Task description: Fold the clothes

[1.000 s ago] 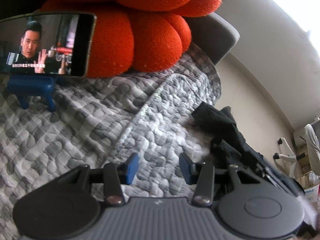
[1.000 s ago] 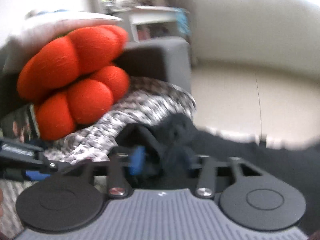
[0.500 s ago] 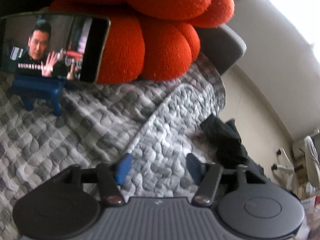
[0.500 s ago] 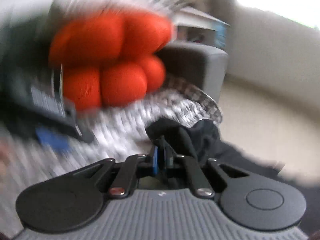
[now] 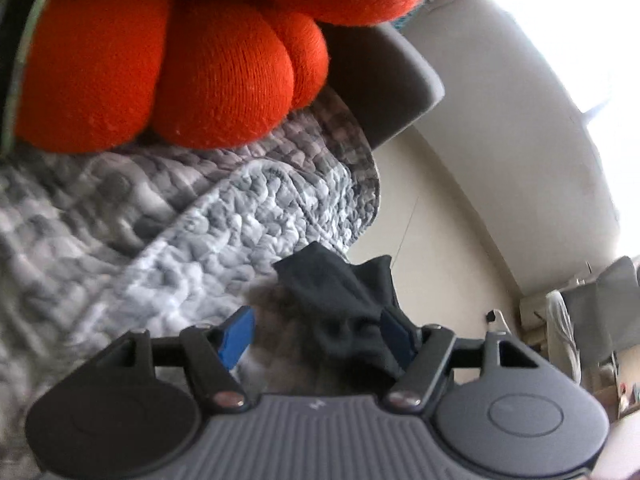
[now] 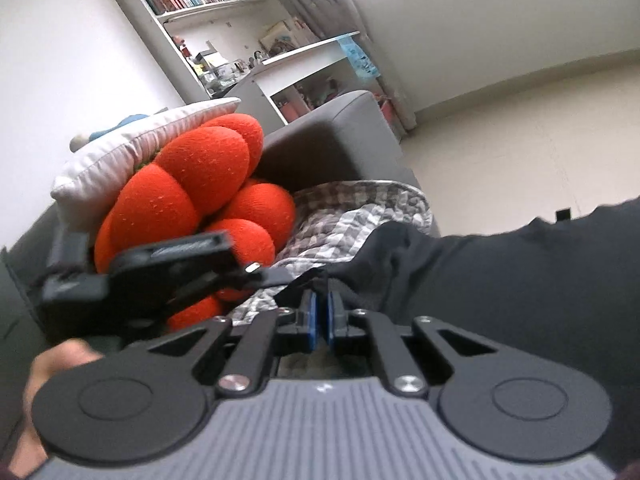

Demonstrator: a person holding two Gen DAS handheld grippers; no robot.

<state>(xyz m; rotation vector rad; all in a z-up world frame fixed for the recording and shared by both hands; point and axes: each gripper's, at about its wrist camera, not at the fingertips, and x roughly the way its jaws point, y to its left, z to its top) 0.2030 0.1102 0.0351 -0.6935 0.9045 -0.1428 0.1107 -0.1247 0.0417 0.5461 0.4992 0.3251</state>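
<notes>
A dark garment [image 5: 340, 300] lies at the edge of the grey quilted blanket [image 5: 224, 224] on the sofa. My left gripper [image 5: 316, 338] is open, and a fold of the garment sits between its blue pads. In the right wrist view my right gripper [image 6: 319, 316] is shut on an edge of the same dark garment [image 6: 500, 276], which stretches off to the right. The left gripper's body [image 6: 160, 268] shows at the left of that view, in front of the cushion.
An orange knotted cushion [image 5: 180, 60] lies on the sofa behind the blanket, with a white pillow [image 6: 132, 152] behind it. The grey sofa arm [image 5: 380, 80] stands at the far end. Beige floor [image 6: 520, 140] lies beyond, with white bookshelves [image 6: 224, 12] at the wall.
My right gripper closed on the dark garment and lifted it. My left gripper moved right toward the garment and opened wider, so the phone on its blue stand left its view.
</notes>
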